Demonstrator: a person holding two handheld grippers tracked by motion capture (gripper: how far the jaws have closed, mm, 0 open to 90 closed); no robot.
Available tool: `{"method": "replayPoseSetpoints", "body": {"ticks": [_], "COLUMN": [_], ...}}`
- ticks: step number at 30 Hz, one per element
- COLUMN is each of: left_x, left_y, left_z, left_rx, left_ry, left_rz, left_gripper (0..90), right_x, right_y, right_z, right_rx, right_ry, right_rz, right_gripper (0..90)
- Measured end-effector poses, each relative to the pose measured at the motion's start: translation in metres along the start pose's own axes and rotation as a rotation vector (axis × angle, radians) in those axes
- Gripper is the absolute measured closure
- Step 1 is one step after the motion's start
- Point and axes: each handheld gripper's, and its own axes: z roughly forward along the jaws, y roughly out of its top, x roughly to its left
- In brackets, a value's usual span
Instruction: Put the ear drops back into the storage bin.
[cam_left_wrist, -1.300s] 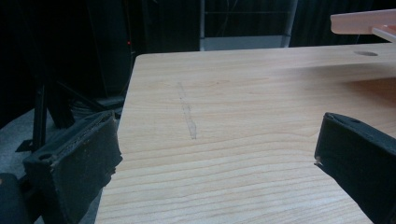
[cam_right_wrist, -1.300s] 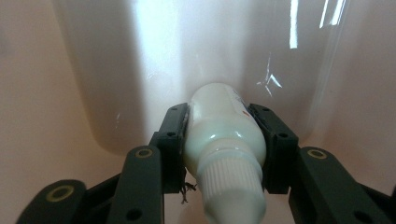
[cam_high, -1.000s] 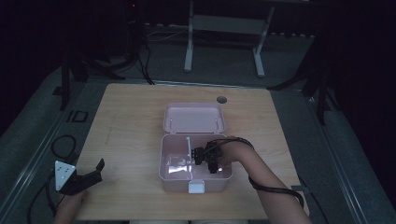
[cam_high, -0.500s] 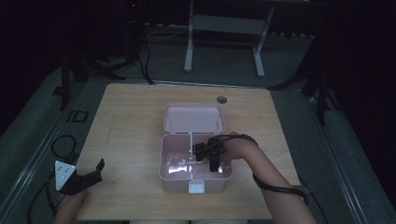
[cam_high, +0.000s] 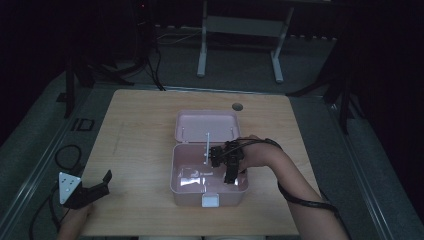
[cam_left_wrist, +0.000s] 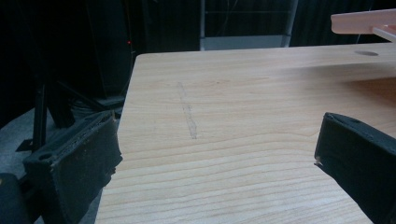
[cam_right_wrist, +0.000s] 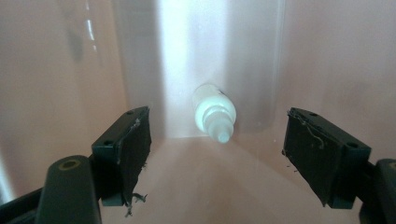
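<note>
The right gripper (cam_high: 226, 165) has risen inside the pink box (cam_high: 186, 186), jaws just opening, off the white bottle (cam_right_wrist: 214, 111) at 12 o'clock; the left gripper (cam_high: 95, 187) stays apart, empty.

Around the work: table and dark surroundings

A round hole (cam_high: 237, 106) is seen near the far edge of the wooden table (cam_high: 140, 130); a metal stand (cam_high: 240, 30) (pale, two-legged) is set on the floor beyond.

High view looks down on the table (cam_high: 140, 130); gripper views sit close, sharing it.

Pink box (cam_high: 210, 187), white bottle (cam_right_wrist: 214, 111)
</note>
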Motion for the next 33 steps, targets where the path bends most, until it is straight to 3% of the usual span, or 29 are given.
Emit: {"method": "replayPoseSetpoints", "body": {"ticks": [6,21,33], "left_x": [0.000,0.000,0.000], "left_y": [0.000,0.000,0.000], "left_z": [0.000,0.000,0.000], "left_rx": [0.000,-0.001,-0.002], "left_ry": [0.001,0.002,0.003], "left_rz": [0.001,0.004,0.002], "left_gripper": [0.4,0.4,0.4], "right_x": [0.002,0.004,0.003], "right_y": [-0.007,-0.043,-0.081], "right_z": [-0.009,-0.050,-0.057], "right_rx": [-0.017,-0.144,-0.187], "right_ry": [-0.024,-0.092,-0.115], "right_rz": [-0.006,0.065,0.136], "right_gripper": [19.1,19.6,19.7]}}
